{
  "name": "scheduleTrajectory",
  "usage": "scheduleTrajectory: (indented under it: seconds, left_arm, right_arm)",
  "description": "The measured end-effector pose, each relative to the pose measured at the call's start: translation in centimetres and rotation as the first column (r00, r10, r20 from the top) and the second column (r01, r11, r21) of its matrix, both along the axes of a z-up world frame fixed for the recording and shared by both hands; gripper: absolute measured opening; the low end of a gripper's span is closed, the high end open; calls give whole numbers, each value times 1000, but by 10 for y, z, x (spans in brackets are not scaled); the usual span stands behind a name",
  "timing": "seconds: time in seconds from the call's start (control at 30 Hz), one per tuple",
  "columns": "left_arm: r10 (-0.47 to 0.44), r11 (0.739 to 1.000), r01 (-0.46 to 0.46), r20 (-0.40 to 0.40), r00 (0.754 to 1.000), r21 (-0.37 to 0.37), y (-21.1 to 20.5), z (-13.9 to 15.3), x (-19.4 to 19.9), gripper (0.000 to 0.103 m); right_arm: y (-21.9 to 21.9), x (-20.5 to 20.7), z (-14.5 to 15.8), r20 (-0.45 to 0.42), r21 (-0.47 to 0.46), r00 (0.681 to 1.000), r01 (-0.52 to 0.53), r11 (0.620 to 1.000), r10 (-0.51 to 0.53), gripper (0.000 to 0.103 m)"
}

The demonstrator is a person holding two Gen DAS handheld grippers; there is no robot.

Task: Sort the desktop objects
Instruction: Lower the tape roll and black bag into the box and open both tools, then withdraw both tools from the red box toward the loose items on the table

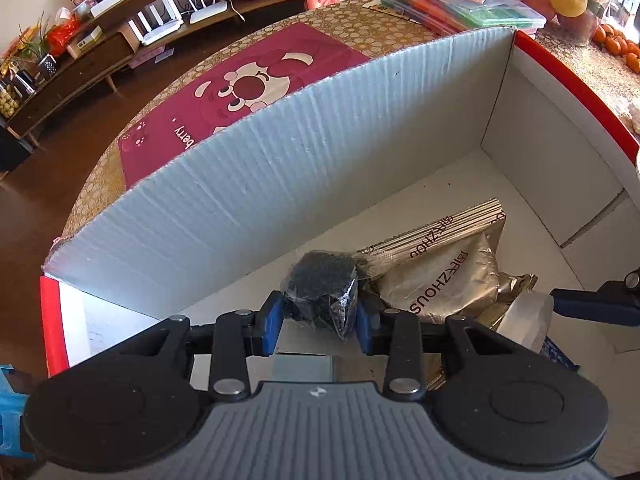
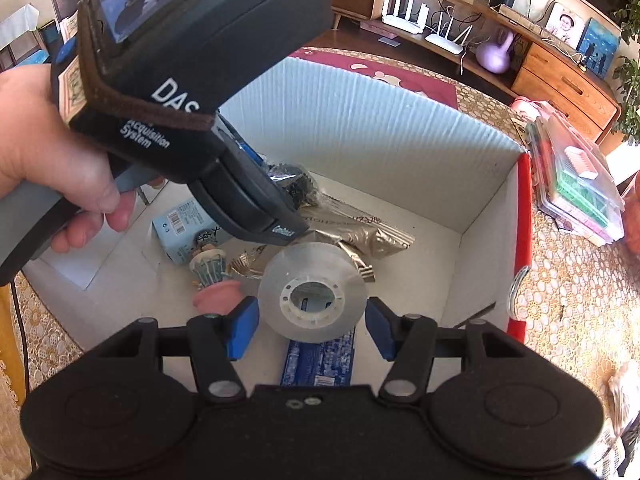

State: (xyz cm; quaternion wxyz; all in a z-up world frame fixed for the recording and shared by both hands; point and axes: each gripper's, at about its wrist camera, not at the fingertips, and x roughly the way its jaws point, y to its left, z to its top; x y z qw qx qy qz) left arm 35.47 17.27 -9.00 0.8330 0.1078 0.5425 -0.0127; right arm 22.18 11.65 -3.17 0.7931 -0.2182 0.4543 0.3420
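Note:
A white cardboard box [image 1: 280, 184] with red outer sides stands on the lace-covered table. Low inside it, my left gripper [image 1: 318, 320] is shut on a black bundle in clear plastic wrap [image 1: 320, 288]. In the right wrist view a hand [image 2: 48, 152] holds that gripper's dark housing [image 2: 192, 60], and the bundle [image 2: 292, 180] shows at its tip. My right gripper [image 2: 312, 320] is also in the box, shut on a roll of clear tape [image 2: 312, 292], with both blue pads against its rim. The tape [image 1: 524, 320] and one right finger [image 1: 592, 304] show at the edge of the left wrist view.
On the box floor lie a gold foil pouch [image 1: 440, 280], a light blue carton [image 2: 184, 228], a small figurine [image 2: 216, 280] and a flat blue pack [image 2: 320, 360]. Stacked plastic cases [image 2: 576, 184] sit beyond the box's right wall. A magenta mat [image 1: 248, 92] lies behind the box.

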Motion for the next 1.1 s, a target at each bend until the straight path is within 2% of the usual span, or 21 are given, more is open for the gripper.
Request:
scheduleTrajectory:
  seconds: [0.2, 0.3, 0.33, 0.4, 0.43, 0.47, 0.77, 1.1]
  left_arm:
    - [1, 1000, -1, -23, 1000, -7, 0, -3, 0, 36]
    - [0, 1000, 0, -22, 1000, 1, 0, -4, 0, 37]
    - [-2, 1000, 2, -21, 1000, 5, -1, -4, 0, 41]
    - [-3, 1000, 3, -17, 1000, 22, -2, -4, 0, 59]
    - [-3, 999, 4, -11, 1000, 32, -3, -3, 0, 71]
    - [-5, 999, 5, 0, 1000, 39, -4, -2, -1, 73]
    - [-8, 1000, 7, 26, 1000, 25, -8, 15, -9, 73]
    - [-5, 1000, 4, 77, 997, 17, -13, 52, -38, 73]
  right_arm:
    - [-1, 0, 0, -10, 3, 1000, -2, 1000, 2, 59]
    - [-4, -2, 2, -2, 10, 1000, 8, 1000, -8, 66]
    - [-5, -2, 3, -2, 15, 1000, 10, 1000, -9, 67]
    - [-7, -3, 7, -5, 28, 1000, 11, 1000, -11, 70]
    - [-7, -4, 8, -3, 33, 1000, 12, 999, -12, 72]
    - [-8, -5, 10, -2, 36, 1000, 12, 999, -12, 72]
    - [-19, -13, 25, 11, 71, 1000, 4, 997, -5, 76]
    - [-33, -33, 51, 55, 102, 998, -5, 995, 0, 76]
